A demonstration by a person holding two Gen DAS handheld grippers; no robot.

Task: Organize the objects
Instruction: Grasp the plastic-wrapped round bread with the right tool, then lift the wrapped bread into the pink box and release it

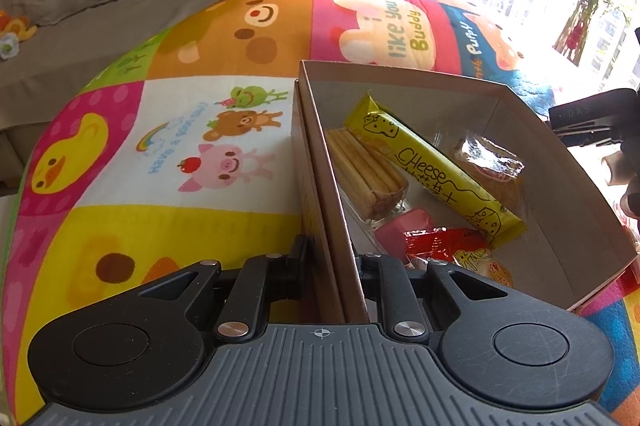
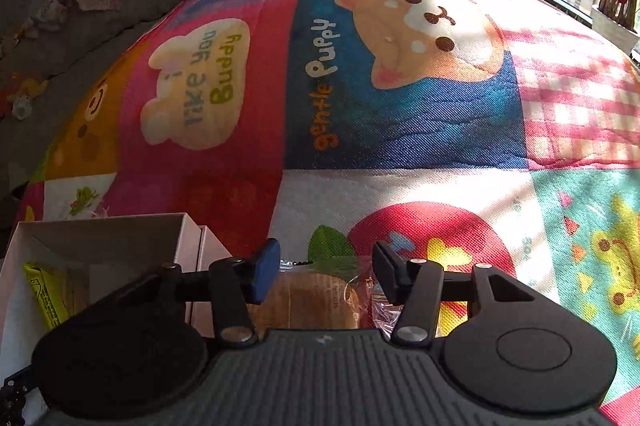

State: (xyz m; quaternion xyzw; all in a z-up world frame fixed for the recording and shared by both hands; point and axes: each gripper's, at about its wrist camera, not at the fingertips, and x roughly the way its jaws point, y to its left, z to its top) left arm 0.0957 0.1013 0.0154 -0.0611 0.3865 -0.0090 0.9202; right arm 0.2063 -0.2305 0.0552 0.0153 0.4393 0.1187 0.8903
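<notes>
Tool work first: our left tool [image 1: 329,258] pinches the near wall of the cardboard box [image 1: 560,161], steadying it on the play mat [image 1: 200,209]. Our right tool [image 2: 326,276] stands spread around a wrapped bread-like snack [image 2: 308,300] at lower centre of the right wrist view, pads not yet pressing. We judge it best to centre the pads on the loaf, squeeze gently to spare the wrapper, then lift it over the box wall at lower left.
</notes>
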